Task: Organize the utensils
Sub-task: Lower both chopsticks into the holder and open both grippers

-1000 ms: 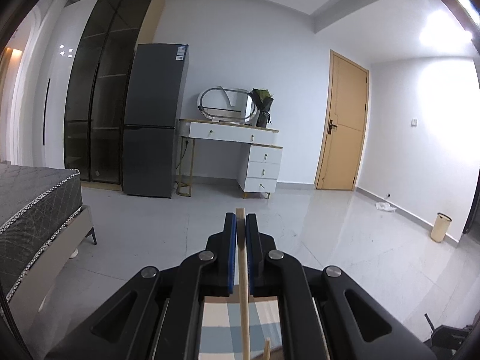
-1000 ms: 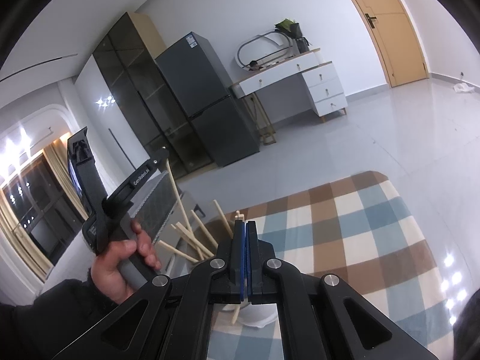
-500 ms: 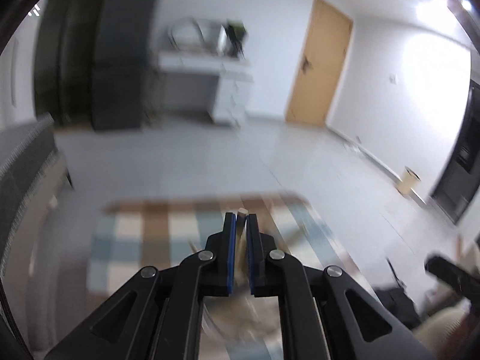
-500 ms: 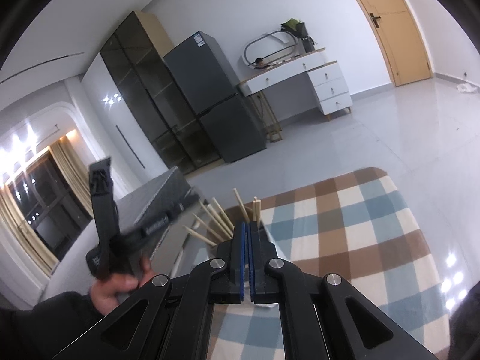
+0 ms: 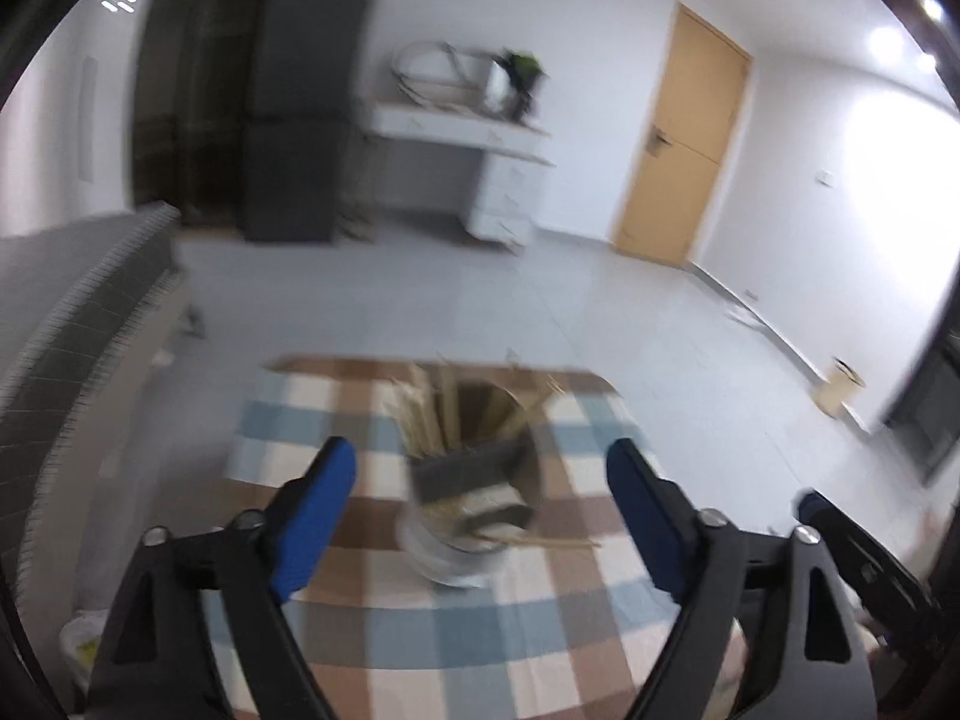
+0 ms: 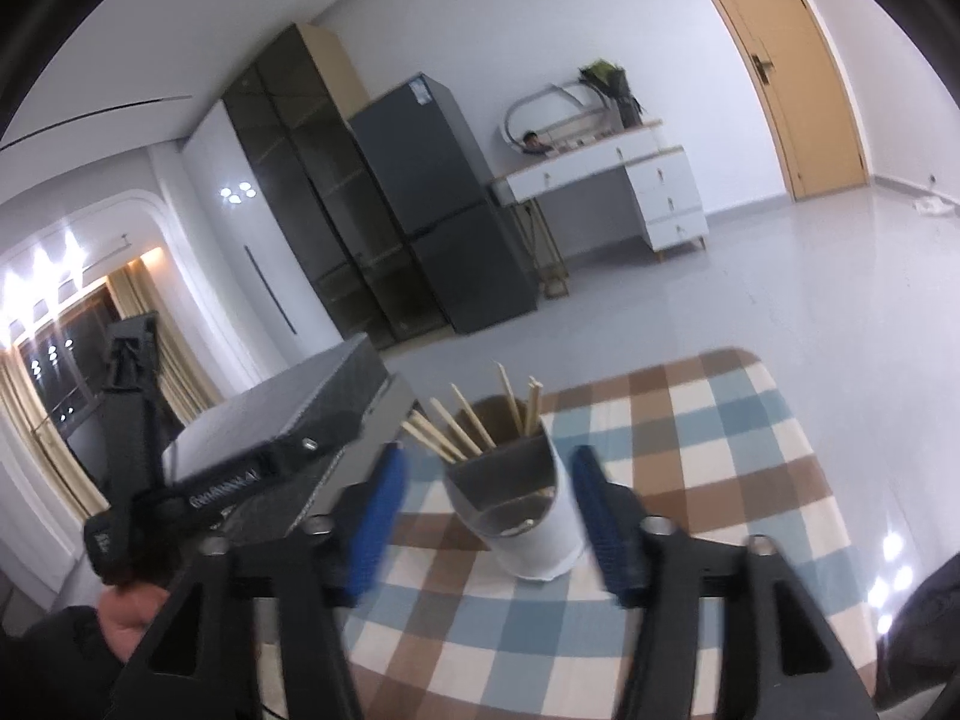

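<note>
I see my left claw opening wide, nothing pinched in it; my right claw is opening too, and its blue pads sit on each side of the cup without touching it; the chopsticks stand in the cup on the checked cloth over the desk.

Home bedroom: bed, fridge, dressing table, wardrobe, door.
</note>
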### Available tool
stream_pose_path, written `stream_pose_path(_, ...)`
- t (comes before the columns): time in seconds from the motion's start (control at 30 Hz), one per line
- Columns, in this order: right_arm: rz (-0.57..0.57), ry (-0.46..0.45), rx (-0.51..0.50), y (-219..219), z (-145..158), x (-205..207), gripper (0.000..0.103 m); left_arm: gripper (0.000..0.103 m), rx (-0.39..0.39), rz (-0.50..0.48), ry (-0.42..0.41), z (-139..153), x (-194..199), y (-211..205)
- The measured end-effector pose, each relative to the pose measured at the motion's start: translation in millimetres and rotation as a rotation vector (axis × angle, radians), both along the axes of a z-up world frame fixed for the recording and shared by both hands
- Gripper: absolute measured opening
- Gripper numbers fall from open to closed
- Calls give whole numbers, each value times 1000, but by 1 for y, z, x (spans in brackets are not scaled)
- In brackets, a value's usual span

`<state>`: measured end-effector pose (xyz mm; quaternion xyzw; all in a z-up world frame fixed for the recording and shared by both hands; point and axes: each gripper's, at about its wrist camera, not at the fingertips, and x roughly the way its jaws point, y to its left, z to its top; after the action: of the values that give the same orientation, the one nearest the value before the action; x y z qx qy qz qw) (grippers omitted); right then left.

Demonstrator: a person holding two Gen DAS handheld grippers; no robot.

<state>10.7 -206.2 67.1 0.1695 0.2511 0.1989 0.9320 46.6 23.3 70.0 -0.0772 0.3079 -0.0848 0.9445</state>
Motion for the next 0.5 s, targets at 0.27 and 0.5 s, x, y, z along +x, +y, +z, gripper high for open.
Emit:
stream_pose_path(0.27,9,-150,-32,6,29,-42,94,101,91,158,-163,33,-58,8)
stream_pose_path(0.5,15,-243,-63,12,34,-60,103,102,99,146,-188,26,-81,10)
